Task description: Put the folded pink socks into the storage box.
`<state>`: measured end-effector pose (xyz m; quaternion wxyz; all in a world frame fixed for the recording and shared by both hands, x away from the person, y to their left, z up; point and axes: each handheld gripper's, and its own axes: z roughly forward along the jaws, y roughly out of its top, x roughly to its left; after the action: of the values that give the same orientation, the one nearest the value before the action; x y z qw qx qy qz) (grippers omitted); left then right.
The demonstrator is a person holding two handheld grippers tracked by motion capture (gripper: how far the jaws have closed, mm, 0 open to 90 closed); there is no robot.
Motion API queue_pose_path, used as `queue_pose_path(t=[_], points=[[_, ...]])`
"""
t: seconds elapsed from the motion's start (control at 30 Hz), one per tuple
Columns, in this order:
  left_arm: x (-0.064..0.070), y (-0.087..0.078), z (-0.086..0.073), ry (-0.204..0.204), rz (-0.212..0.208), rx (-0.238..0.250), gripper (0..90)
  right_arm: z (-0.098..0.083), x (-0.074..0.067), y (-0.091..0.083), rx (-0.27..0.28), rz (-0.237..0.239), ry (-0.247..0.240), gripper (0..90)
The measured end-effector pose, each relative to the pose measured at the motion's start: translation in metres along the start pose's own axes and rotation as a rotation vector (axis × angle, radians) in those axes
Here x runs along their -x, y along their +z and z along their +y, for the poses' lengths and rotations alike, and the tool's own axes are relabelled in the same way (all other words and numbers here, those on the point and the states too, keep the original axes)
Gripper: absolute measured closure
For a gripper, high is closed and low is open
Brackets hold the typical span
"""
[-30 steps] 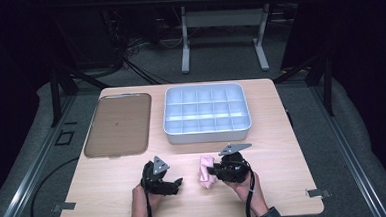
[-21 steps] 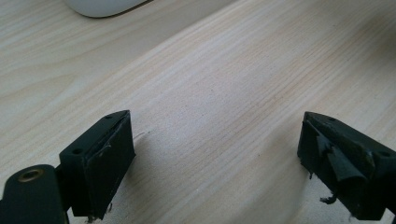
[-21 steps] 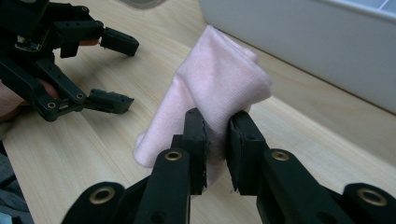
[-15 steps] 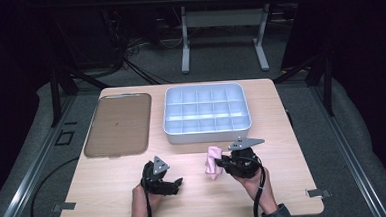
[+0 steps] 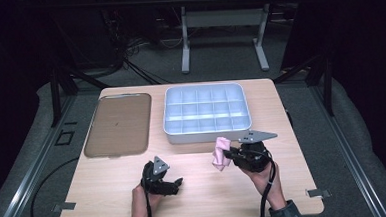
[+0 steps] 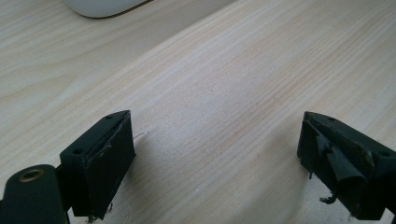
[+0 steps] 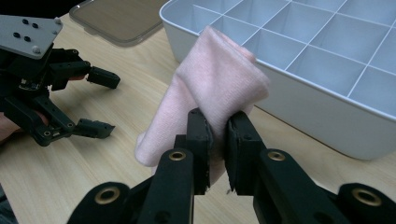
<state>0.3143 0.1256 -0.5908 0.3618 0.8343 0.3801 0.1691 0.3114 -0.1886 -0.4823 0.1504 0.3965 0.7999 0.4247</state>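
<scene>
A folded pink cloth (image 7: 215, 88) is pinched between the jaws of the right gripper (image 7: 217, 135), lifted off the wooden table (image 5: 110, 193), its loose end hanging down past the jaws. Just beyond it stands a white compartment tray (image 5: 206, 113), its near wall close to the cloth. Across from the right gripper, well apart from the cloth, the left gripper (image 5: 171, 182) sits low over the table with its jaws spread wide and nothing between them. Farther off beyond the left gripper lies a flat brownish lid (image 5: 118, 125), beside the tray
</scene>
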Motion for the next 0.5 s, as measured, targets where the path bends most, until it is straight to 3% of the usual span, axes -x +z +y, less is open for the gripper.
queue_pose_path(t=[0.5], points=[[0.0,0.0,0.0,0.0,0.0,0.0,10.6,0.008,0.014,-0.016,0.034,-0.031,-0.002,81.0]])
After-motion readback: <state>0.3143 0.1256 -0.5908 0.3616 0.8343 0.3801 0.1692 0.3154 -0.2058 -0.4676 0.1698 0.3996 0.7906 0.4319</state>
